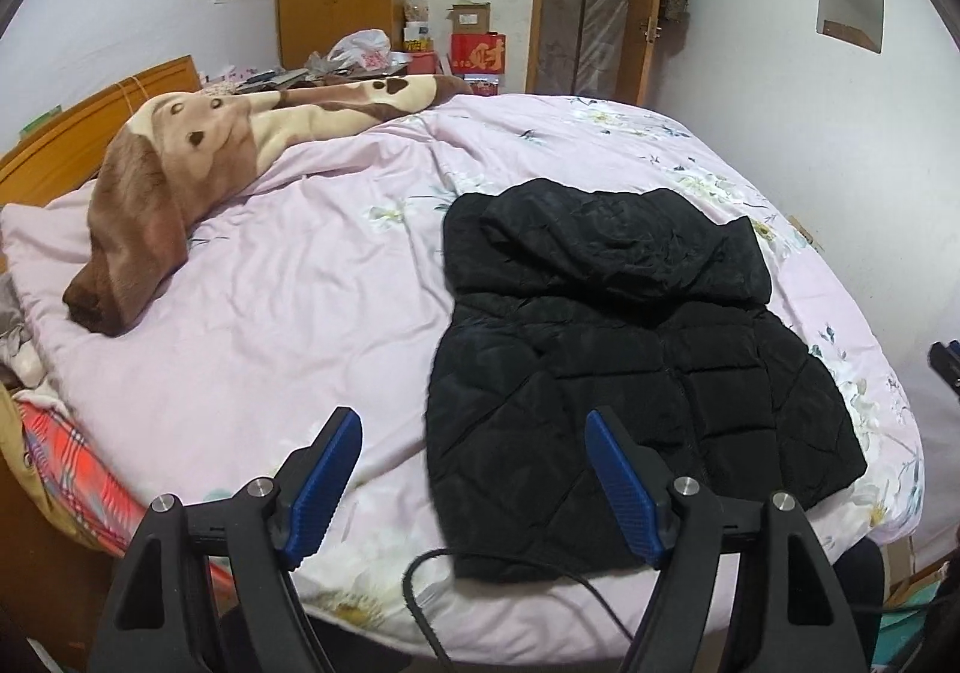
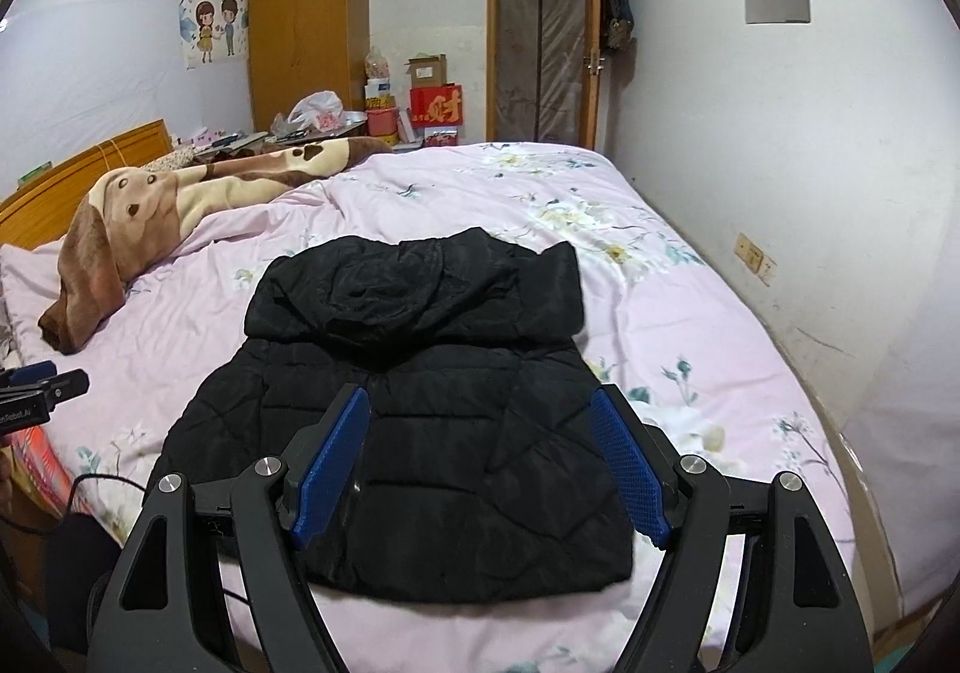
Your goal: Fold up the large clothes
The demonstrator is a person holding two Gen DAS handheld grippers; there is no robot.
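Observation:
A black quilted hooded jacket [image 1: 630, 349] [image 2: 420, 403] lies flat on the pink floral bedcover [image 1: 288, 313] [image 2: 690, 325], hood away from me, hem near the front edge of the bed. My left gripper [image 1: 474, 421] hangs above the jacket's left edge near the hem, blue pads wide apart, nothing between them. My right gripper [image 2: 480, 397] hovers over the jacket's lower middle, also open and holding nothing. The left gripper's tip [image 2: 42, 379] shows at the left edge of the right wrist view. The right gripper's tip [image 1: 948, 361] shows at the right edge of the left wrist view.
A brown and cream plush blanket [image 1: 180, 181] [image 2: 138, 229] lies bunched at the far left by the wooden headboard [image 1: 78, 132]. A black cable [image 1: 510, 571] trails over the bed's front edge. A white wall [image 2: 810, 253] runs close along the right side. Wardrobe, boxes and a door stand behind.

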